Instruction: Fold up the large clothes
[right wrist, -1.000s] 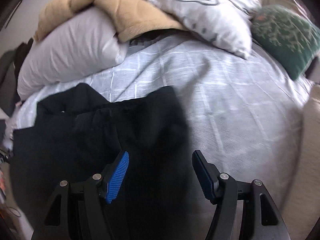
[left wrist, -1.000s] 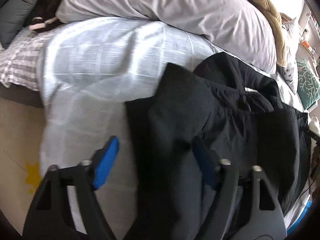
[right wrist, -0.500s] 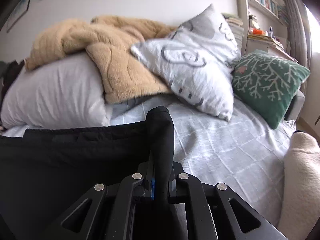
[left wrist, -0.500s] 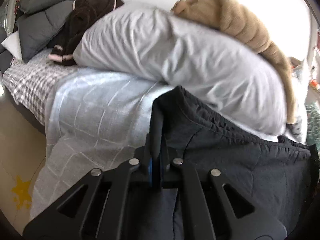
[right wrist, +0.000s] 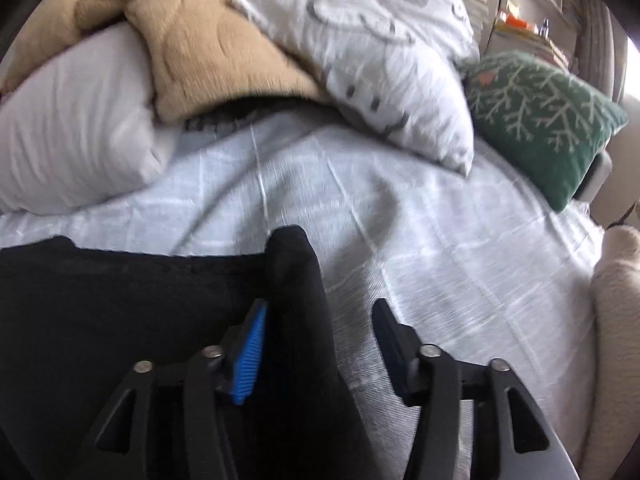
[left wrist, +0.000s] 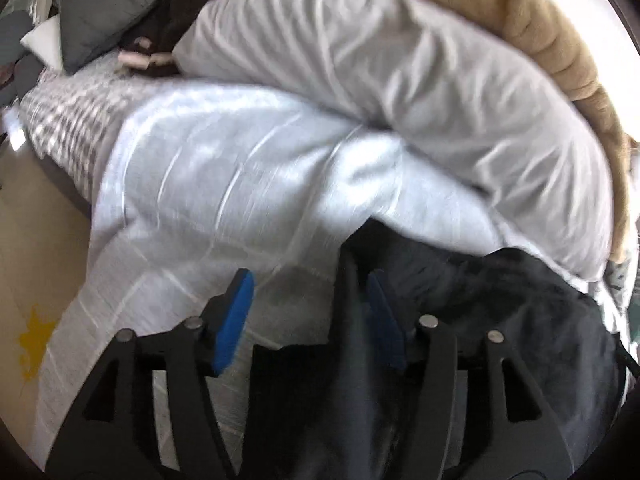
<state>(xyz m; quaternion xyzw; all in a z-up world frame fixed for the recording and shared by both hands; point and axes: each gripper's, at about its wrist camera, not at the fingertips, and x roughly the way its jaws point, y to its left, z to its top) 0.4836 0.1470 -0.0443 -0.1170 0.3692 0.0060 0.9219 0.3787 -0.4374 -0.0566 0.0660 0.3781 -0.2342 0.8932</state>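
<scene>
So the left gripper has its jaws spread wide, nothing pinched. The black garment lies on the bed right in front of it and off to its right, with one corner standing up as a ridge between the blue pads, closer to the right pad. Looks like soft, floppy, light fabric to me: it'll sag and bunch the second you lift it, not slippery though. I'd grab it at the corners along that top edge, both at once, so it hangs flat.

Right gripper is the same deal, jaws apart and gripping nothing. From its view the black garment sits ahead and to its left, and the other corner pokes up between the fingers, nearer the left pad.

The surface is a pale checked bedspread, squishy and a bit wrinkled, so creases won't press sharp. Beyond the grippers it's crowded: a big grey pillow, a tan fleece blanket, a patterned pillow and a green cushion far right. Not much spare room up top.
</scene>
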